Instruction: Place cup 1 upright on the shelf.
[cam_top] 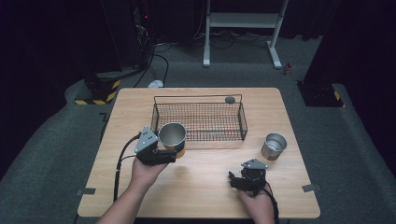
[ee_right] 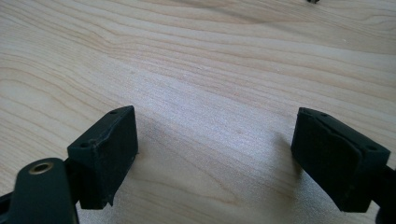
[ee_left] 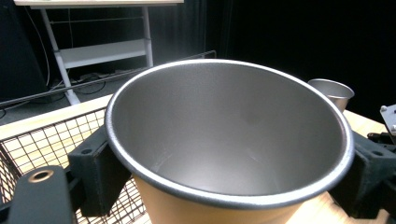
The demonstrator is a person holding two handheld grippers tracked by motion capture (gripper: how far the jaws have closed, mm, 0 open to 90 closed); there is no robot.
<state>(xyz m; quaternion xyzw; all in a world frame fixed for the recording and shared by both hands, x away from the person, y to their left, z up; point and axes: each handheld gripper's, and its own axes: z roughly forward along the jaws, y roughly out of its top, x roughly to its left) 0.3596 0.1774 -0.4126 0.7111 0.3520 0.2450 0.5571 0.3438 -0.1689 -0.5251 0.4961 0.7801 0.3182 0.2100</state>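
1. Steel cup (ee_left: 224,135), in the left gripper view, sits close to the lens, its mouth tipped toward the camera, long axis near upright.
2. Left gripper (cam_top: 169,155) pinches this cup by its tan lower wall, 1 jaw on each side.
3. From the high view, the cup (cam_top: 172,135) is just beside the wire basket (cam_top: 198,122) at its left front corner.
4. Right gripper (ee_right: 215,163) has its jaws spread over the bare wooden table (ee_right: 196,60).
5. A second steel cup (cam_top: 273,145) stands upright, well apart, on the right.
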